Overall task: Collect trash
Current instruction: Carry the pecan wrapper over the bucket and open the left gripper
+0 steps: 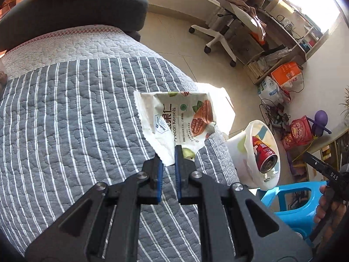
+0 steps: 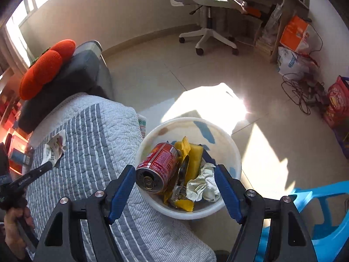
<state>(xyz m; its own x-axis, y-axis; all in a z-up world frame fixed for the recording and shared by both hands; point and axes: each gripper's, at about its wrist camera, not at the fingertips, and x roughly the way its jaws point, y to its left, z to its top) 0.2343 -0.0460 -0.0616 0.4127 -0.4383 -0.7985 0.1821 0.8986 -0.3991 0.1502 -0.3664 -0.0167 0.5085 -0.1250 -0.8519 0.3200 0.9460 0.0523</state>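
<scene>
My left gripper (image 1: 168,156) is shut on the lower corner of a white pecan-kernels wrapper (image 1: 174,120) and holds it above the striped grey quilt (image 1: 65,120). The wrapper also shows in the right wrist view (image 2: 54,148), with the left gripper (image 2: 50,164) at the far left. A white bin (image 1: 253,135) stands on the floor beside the sofa, to the right of the wrapper. My right gripper (image 2: 174,172) is open and empty, right above the bin (image 2: 236,152). The bin holds a red can (image 2: 159,166), yellow wrappers (image 2: 194,155) and crumpled paper (image 2: 205,183).
A blue plastic stool (image 2: 316,214) stands right of the bin. An orange cushion (image 2: 45,67) lies on the dark sofa arm (image 2: 72,76). A white office chair (image 2: 209,15), a desk, bags (image 2: 292,63) and tangled cables (image 2: 303,93) stand along the far wall.
</scene>
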